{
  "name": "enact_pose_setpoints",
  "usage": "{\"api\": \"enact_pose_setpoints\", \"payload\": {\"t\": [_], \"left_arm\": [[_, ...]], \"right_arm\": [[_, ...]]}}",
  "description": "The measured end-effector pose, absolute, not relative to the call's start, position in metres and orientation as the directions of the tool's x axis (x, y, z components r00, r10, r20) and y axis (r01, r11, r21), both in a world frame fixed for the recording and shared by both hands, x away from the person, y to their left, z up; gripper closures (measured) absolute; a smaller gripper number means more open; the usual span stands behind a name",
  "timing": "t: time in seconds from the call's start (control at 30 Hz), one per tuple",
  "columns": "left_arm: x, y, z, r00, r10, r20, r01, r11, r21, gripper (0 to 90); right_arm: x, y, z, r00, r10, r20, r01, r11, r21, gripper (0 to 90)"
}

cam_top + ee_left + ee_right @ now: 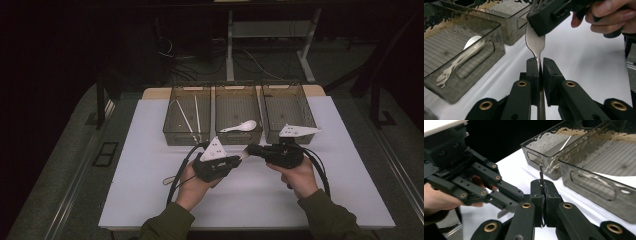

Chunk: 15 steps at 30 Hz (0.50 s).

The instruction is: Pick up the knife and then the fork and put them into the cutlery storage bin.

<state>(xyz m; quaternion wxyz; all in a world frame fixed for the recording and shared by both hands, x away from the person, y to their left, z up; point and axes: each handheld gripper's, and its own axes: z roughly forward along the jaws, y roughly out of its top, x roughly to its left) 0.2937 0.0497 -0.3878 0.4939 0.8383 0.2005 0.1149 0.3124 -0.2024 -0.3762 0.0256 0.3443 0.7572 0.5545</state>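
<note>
1. Fingers of the left gripper and the right gripper meet at a metal spoon, just in front of the middle bin. That bin holds a white spoon; sorting looks partly done.
2. Left gripper view: its jaws pinch the metal spoon's handle, right of the middle bin; the right gripper bites the bowl.
3. Right gripper view: its jaws clamp the spoon edge-on, left of the bins. A handover seems underway; placing remains. No writing is legible.

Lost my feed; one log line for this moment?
left tool: shut on spoon | right tool: shut on spoon | phase: handover above table
</note>
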Motion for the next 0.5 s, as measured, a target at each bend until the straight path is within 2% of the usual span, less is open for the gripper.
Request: {"api": "enact_pose_setpoints", "payload": {"t": [0.2, 0.5], "left_arm": [[0.289, 0.068, -0.389, 0.882, 0.468, -0.042, 0.259, -0.410, 0.875, 59.5], [0.281, 0.114, -0.399, 0.876, 0.473, -0.101, 0.312, -0.393, 0.865, 41.3]], "right_arm": [[0.317, -0.219, -0.369, -0.741, 0.588, 0.325, 0.480, 0.124, 0.868, 87.7], [0.336, -0.273, -0.343, -0.658, 0.698, 0.283, 0.440, 0.051, 0.897, 87.7]]}}
